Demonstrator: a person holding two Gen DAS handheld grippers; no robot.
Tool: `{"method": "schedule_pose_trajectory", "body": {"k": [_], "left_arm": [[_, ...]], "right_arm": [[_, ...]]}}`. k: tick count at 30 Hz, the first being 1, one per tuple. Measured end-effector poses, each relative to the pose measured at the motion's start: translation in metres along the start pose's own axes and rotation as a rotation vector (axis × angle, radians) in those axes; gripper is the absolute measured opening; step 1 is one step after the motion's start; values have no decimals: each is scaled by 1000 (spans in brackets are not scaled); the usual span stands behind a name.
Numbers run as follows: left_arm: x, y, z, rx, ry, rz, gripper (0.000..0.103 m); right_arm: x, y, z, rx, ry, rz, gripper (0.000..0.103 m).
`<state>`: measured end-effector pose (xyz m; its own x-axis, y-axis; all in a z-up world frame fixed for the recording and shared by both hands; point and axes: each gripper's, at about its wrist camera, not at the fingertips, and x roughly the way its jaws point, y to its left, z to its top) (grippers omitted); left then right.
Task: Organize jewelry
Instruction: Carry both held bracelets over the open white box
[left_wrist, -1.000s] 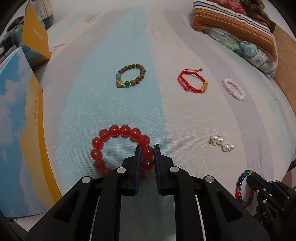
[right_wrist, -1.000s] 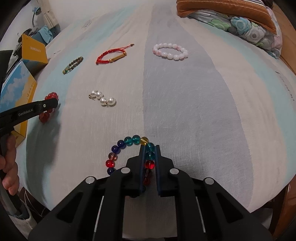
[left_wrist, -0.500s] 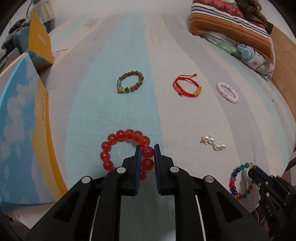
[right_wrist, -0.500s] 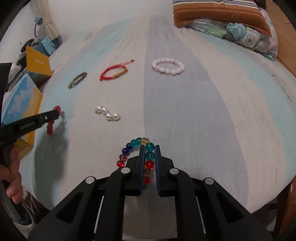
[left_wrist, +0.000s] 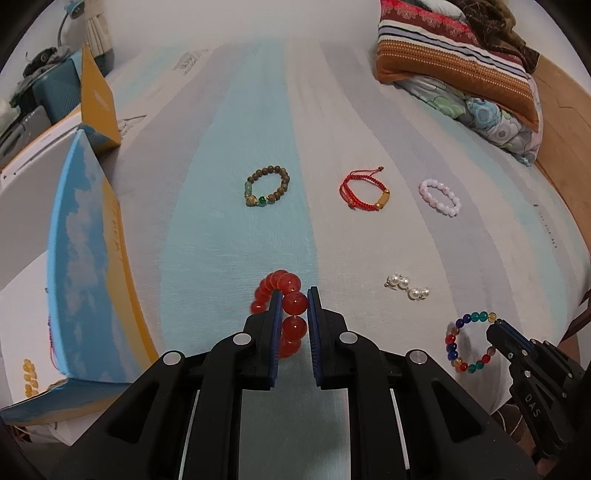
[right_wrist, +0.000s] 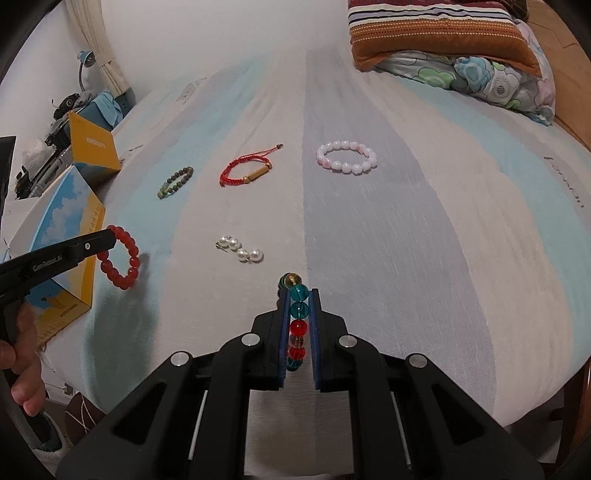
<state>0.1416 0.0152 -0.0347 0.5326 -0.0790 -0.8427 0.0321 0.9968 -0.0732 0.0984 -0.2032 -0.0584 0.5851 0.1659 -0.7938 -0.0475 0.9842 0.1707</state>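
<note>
Left gripper (left_wrist: 291, 302): jaws pinched tight on the red bracelet (left_wrist: 286, 314), which hangs clear of the bedsheet (left_wrist: 236, 229) with its shadow below it.
Right gripper (right_wrist: 299, 295): jaws clamped just as tight on the mixed-colour bracelet (right_wrist: 297, 321), beads lined up between the pads, loop dangling under them.
Step in hand: both bracelets are up and look bound for the box (left_wrist: 79, 236) on the left, which seems to hold jewelry already.
Doing it well: keep both grips firm, because round beads can roll out of flat pads. Carry steady so the loops don't swing. Take the left one over the box wall first, then let go low inside. Bring the right across above the earrings (left_wrist: 406, 288) without snagging them.
Count, bracelets: five in all, two in the air and three on the sheet.
On the sheet: brown bracelet (left_wrist: 267, 186), red cord bracelet (left_wrist: 364, 190), pink bracelet (left_wrist: 439, 197).
Count, earrings: one pair, side by side.
Count, boxes: one open box.
Count, pillows: two stacked, as far as I can tell (left_wrist: 458, 62).
</note>
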Motion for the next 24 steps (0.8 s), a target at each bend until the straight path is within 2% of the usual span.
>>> {"method": "schedule_pose_trajectory", "body": {"k": [8, 24], "left_arm": [[-17, 3, 1, 0, -10, -23, 13], [-42, 9, 9, 9, -37, -19, 13]], "right_arm": [[-11, 3, 6, 10, -13, 14, 9], [-17, 13, 40, 3, -24, -30, 9]]}}
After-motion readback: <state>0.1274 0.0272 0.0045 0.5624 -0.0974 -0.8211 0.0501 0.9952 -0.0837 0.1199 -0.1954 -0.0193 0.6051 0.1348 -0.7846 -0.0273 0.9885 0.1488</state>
